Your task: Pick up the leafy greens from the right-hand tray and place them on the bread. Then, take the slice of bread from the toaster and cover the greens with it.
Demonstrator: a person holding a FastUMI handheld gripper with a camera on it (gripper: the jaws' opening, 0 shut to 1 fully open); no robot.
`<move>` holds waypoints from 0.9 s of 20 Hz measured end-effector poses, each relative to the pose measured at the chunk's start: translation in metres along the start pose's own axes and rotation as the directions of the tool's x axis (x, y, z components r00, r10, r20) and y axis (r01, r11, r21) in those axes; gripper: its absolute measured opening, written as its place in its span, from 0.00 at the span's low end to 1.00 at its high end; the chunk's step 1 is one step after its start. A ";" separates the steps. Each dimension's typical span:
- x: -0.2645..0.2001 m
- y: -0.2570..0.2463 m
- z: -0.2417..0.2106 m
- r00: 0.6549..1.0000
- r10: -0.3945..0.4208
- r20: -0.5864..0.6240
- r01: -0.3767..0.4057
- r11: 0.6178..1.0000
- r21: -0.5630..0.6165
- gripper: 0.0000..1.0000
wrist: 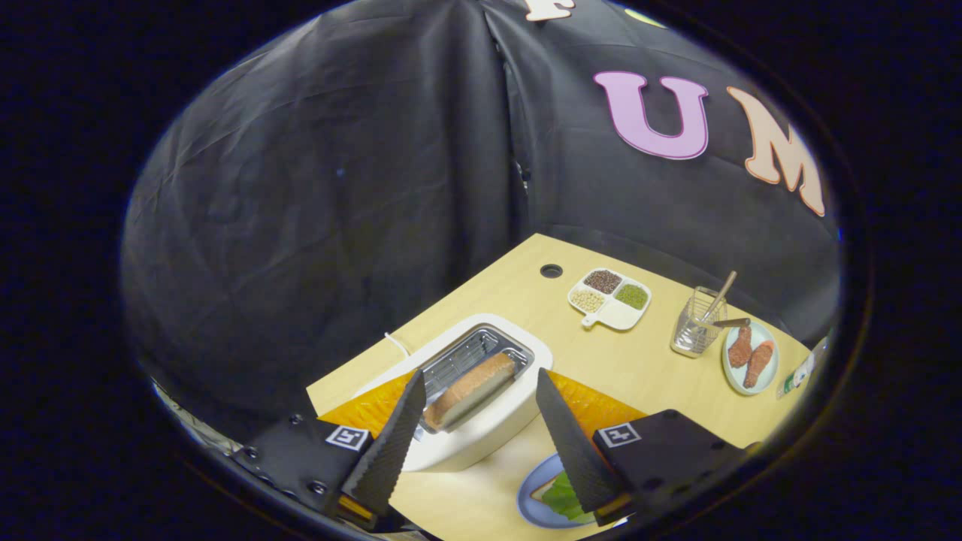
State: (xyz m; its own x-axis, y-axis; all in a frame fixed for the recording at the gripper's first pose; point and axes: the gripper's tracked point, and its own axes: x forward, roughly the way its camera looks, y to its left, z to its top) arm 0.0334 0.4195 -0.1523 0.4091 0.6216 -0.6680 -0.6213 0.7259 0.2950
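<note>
A white toaster (pixel 488 428) stands on the wooden table with a slice of bread (pixel 470 391) upright in its slot. My gripper (pixel 479 387) hovers above it, open, one finger on each side of the slice with gaps on both sides; neither finger touches it. Below the right finger (pixel 567 443) a blue plate (pixel 530 503) holds green leaves (pixel 562 497) lying on a bread slice whose edge peeks out beside them.
An orange mat (pixel 601 409) lies under the toaster. Farther back stand a white divided dish (pixel 612 300) of beans and seeds, a wire holder (pixel 697 323) with utensils, and a pale plate (pixel 750 359) with two reddish pieces. A round cable hole (pixel 551 270) marks the tabletop.
</note>
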 end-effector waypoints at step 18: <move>0.029 0.009 0.000 0.998 0.005 -0.056 0.004 0.985 0.172 0.13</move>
State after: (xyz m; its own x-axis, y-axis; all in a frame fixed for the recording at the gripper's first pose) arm 0.0396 0.4436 -0.1688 0.3682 0.6080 -0.7034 -0.4956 0.7685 0.4048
